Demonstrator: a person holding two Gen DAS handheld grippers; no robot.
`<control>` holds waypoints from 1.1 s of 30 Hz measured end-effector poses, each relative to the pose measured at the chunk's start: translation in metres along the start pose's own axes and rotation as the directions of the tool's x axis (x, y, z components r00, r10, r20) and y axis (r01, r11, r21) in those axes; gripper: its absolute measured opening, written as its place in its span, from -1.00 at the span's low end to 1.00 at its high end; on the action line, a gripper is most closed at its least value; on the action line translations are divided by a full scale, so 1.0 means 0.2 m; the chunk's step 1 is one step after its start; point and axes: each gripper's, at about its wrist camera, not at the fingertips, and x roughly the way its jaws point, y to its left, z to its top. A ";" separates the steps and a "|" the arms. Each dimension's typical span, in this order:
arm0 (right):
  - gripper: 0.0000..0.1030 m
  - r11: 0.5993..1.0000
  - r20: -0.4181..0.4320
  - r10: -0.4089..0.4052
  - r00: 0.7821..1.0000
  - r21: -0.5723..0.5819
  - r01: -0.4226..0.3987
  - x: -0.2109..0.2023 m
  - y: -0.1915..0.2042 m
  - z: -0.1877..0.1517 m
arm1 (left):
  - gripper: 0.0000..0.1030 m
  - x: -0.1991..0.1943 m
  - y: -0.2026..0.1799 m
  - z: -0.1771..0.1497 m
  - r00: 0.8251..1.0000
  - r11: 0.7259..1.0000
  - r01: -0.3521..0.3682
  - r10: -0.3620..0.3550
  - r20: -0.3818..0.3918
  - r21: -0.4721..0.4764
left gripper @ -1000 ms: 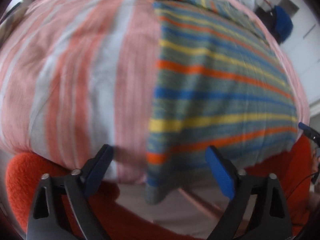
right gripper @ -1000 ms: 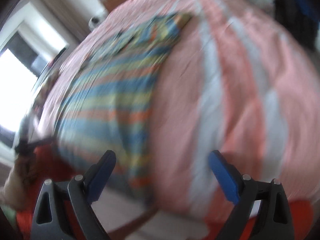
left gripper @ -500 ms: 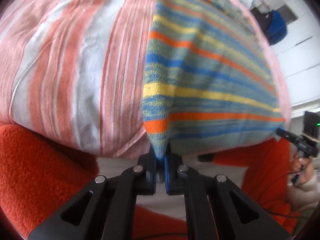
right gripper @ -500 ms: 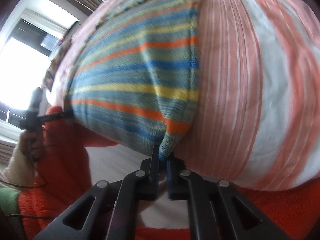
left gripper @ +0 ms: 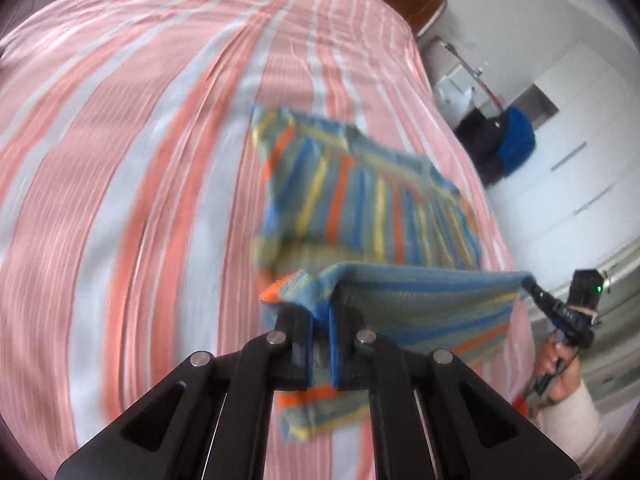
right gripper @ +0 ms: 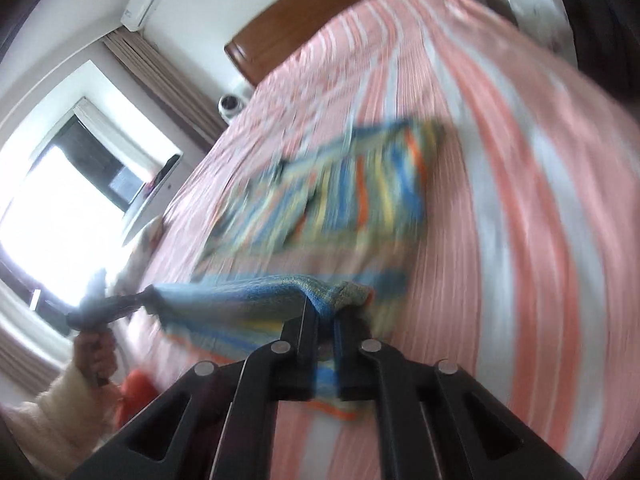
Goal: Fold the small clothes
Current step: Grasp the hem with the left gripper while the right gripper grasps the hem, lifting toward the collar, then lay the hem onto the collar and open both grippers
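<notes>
A small knitted garment (left gripper: 360,196) with blue, yellow, orange and grey stripes lies on the pink-and-white striped bed (left gripper: 132,152). Its near hem (left gripper: 420,284) is lifted off the bed and stretched between both grippers. My left gripper (left gripper: 320,320) is shut on the hem's left corner. In the left wrist view the right gripper (left gripper: 536,292) pinches the far corner, with a hand under it. In the right wrist view my right gripper (right gripper: 326,316) is shut on the hem's right corner (right gripper: 344,292), and the left gripper (right gripper: 132,304) holds the other end. The rest of the garment (right gripper: 340,196) lies flat and blurred beyond.
A wooden headboard (right gripper: 280,36) closes the far end of the bed. A bright window (right gripper: 60,208) with curtains is at the left in the right wrist view. White cupboards (left gripper: 580,152) and a dark and blue bundle (left gripper: 508,140) stand beside the bed. A cream sleeve (right gripper: 60,412) shows low left.
Both grippers went from open to shut on the hem's two corners. They then rose and carried the hem forward over the bed, so much more of the bed and room shows now.
</notes>
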 end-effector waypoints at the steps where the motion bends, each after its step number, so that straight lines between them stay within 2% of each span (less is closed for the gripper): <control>1: -0.89 1.000 0.016 -0.020 1.000 -0.007 0.020 0.07 -0.02 0.10 | -0.92 0.04 0.03 0.07 1.000 1.000 -0.005 0.005 0.002 -0.007; 5: -0.89 0.999 0.014 -0.053 0.998 0.012 0.053 0.30 -0.12 0.37 | -0.92 0.24 0.06 0.34 0.999 0.998 -0.038 0.038 0.007 -0.050; 9: -0.89 0.994 -0.001 -0.100 0.995 0.039 0.100 0.50 -0.25 0.52 | -0.87 0.45 0.09 0.53 0.997 0.994 -0.080 0.079 -0.008 -0.075; 10: -0.89 0.992 0.002 -0.110 0.994 0.055 0.110 0.57 -0.28 0.56 | -0.76 0.51 0.10 0.56 0.992 0.988 -0.124 0.124 -0.009 -0.089; 11: -0.87 0.991 0.000 -0.110 0.994 0.074 0.110 0.61 -0.32 0.58 | -0.49 0.53 0.13 0.59 0.984 0.977 -0.178 0.178 -0.006 -0.117; 12: -0.77 0.987 -0.006 -0.113 0.994 0.111 0.113 0.64 -0.37 0.59 | -0.31 0.52 0.15 0.60 0.980 0.971 -0.194 0.197 0.006 -0.142; 13: -0.69 0.982 -0.005 -0.119 0.993 0.144 0.119 0.65 -0.41 0.61 | -0.01 0.49 0.16 0.60 0.981 0.971 -0.186 0.192 0.026 -0.152; 14: -0.50 0.978 0.011 -0.109 0.994 0.180 0.105 0.63 -0.44 0.62 | 0.23 0.44 0.17 0.59 0.983 0.974 -0.165 0.175 0.057 -0.154; 16: -0.39 0.979 0.047 -0.090 0.995 0.186 0.080 0.54 -0.45 0.63 | 0.35 0.32 0.16 0.56 0.985 0.984 -0.143 0.152 0.081 -0.104; 18: -0.38 0.987 0.028 -0.078 0.997 0.144 0.073 0.46 -0.42 0.65 | 0.35 0.25 0.11 0.52 0.989 0.991 -0.136 0.136 0.051 -0.016; 20: -0.38 0.995 -0.034 -0.055 0.998 0.083 0.058 0.40 -0.34 0.66 | 0.48 0.24 0.01 0.46 0.997 0.994 -0.066 0.070 -0.037 0.089; 21: -0.38 0.997 -0.075 -0.025 0.997 0.066 0.030 0.39 -0.31 0.65 | 0.53 0.27 -0.04 0.44 0.995 0.992 -0.030 0.042 -0.090 0.124; 23: -0.34 0.995 -0.187 0.052 0.981 0.089 -0.036 0.49 -0.24 0.65 | 0.55 0.38 -0.13 0.40 0.977 0.983 0.043 -0.004 -0.211 0.181; 24: -0.27 0.990 -0.238 0.096 0.967 0.127 -0.067 0.56 -0.22 0.65 | 0.55 0.45 -0.18 0.38 0.967 0.977 0.043 0.012 -0.253 0.210; 26: -0.05 0.971 -0.373 0.157 0.914 0.226 -0.075 0.82 -0.20 0.64 | 0.55 0.53 -0.23 0.38 0.965 0.972 -0.008 0.069 -0.252 0.235; 27: -0.04 0.963 -0.401 0.175 0.899 0.262 -0.070 0.93 -0.21 0.64 | 0.55 0.56 -0.23 0.39 0.967 0.976 -0.024 0.078 -0.243 0.217; 28: -0.05 0.954 -0.397 0.189 0.898 0.289 -0.073 1.03 -0.21 0.66 | 0.55 0.57 -0.23 0.41 0.969 0.980 -0.022 0.069 -0.236 0.196; 30: -0.05 0.945 -0.250 0.166 0.954 0.316 -0.081 1.11 -0.23 0.74 | 0.56 0.52 -0.21 0.43 0.980 0.989 0.008 0.022 -0.199 0.147; 31: -0.05 0.939 -0.137 0.160 0.978 0.327 -0.108 1.08 -0.23 0.78 | 0.62 0.49 -0.21 0.44 0.983 0.990 0.025 0.001 -0.183 0.137; 32: -0.04 0.930 -0.014 0.171 0.985 0.333 -0.157 1.01 -0.21 0.82 | 0.76 0.46 -0.21 0.43 0.985 0.988 0.044 -0.018 -0.174 0.147; 33: 0.00 0.928 0.051 0.181 0.982 0.322 -0.188 0.96 -0.20 0.84 | 0.81 0.45 -0.21 0.42 0.985 0.984 0.055 -0.026 -0.173 0.168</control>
